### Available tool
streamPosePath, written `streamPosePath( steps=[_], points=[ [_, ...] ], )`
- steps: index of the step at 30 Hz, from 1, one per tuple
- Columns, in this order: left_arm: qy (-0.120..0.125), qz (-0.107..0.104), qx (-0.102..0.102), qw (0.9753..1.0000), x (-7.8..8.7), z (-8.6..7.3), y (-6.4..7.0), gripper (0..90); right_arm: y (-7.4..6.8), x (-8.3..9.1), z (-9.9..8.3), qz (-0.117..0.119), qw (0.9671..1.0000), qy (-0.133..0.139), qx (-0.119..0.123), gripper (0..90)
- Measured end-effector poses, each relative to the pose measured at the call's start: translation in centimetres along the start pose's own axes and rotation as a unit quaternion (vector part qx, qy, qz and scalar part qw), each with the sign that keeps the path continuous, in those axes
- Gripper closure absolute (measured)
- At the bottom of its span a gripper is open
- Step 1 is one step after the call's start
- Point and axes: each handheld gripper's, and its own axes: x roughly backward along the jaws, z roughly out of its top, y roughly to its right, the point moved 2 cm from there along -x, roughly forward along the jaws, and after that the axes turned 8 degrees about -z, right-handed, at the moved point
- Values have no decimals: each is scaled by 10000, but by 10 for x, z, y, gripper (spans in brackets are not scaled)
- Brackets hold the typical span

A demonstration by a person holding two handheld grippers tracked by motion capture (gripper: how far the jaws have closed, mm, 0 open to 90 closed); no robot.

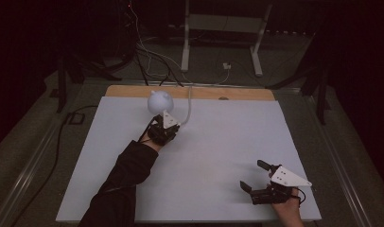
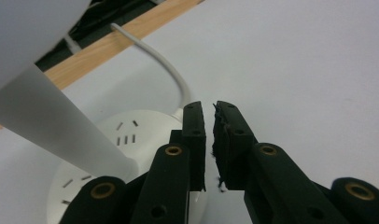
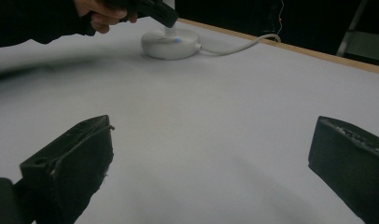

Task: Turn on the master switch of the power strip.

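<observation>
Now | left gripper (image 1: 167,124) jaws nearly together over white round-based plastic lamp (image 2: 131,135), upper-left | button press seemingly underway | right gripper (image 1: 256,176) agape, idle.

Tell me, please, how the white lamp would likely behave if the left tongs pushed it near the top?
The lamp looks top-heavy: a round head over a slim stem, so a high push may tip it. Its wide flat base should resist low nudges, probably sliding on the smooth white table. Its cord may tug it back.
</observation>
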Motion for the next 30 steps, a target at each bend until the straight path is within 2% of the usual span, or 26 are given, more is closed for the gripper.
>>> streamPosePath(
  steps=[2, 3, 4, 5, 6, 7, 9, 10, 14, 15, 16, 17, 18, 20, 21, 23, 26, 30],
  points=[
    [3, -31, 22, 10000, 1, 0, 0, 800, 0, 0, 0, -1, 10000, 1, 0, 0],
    [28, -116, 69, 9999, 3, 0, 1, 731, 0, 0, 0, -1, 10000, 3, -1, 0],
    [28, -116, 69, 9999, 3, 0, 1, 710, 0, 0, 0, 0, 10000, 0, -4, 0],
    [22, -226, 86, 9997, 5, 0, 2, 661, 0, 0, 0, 3, 10000, -2, -7, 0],
    [22, -226, 86, 9997, 5, 0, 2, 610, 0, 0, 0, 1, 10000, -2, -2, 0],
    [-13, -310, 47, 9995, 6, 0, 3, 584, 0, 0, 0, 2, 10000, -2, -6, 0],
    [-20, -338, 40, 9994, 7, 0, 4, 493, 0, 0, 0, -2, 10000, 0, -1, 0],
    [-21, -360, 54, 9993, 7, 0, 5, 493, 0, 0, 0, -2, 10000, 0, -1, 0],
    [-31, -455, 88, 9989, 11, 2, 7, 329, 0, -1, 0, 4, 10000, -7, 7, 0],
    [-31, -491, 92, 9987, 12, 3, 8, 329, 0, -1, 0, 4, 10000, -7, 7, 0],
    [-47, -551, 113, 9984, 12, 3, 8, 256, 0, -1, 0, 1, 10000, -7, 9, 0],
    [-58, -539, 123, 9985, 13, 3, 8, 256, 0, -1, 0, 1, 10000, -7, 9, 0],
    [-56, -559, 132, 9983, 13, 4, 8, 187, 0, -1, 0, 1, 10000, -9, 8, 0],
    [-56, -624, 173, 9979, 15, 4, 9, 159, 0, -1, 0, 1, 10000, -11, 7, 0],
    [-70, -729, 196, 9971, 16, 4, 9, 88, 0, -1, 0, 5, 10000, -12, 6, 0],
    [-93, -806, 216, 9965, 16, 3, 10, 29, 0, -1, 0, 7, 10000, -13, 4, 0],
    [-91, -1012, 168, 9947, 19, 3, 12, 3, 0, -1, -1, 13, 10000, -14, -6, 0],
    [-113, -1156, 92, 9932, 25, 3, 15, 2, 0, -1, -1, 16, 10000, -15, -14, 0]
  ],
)
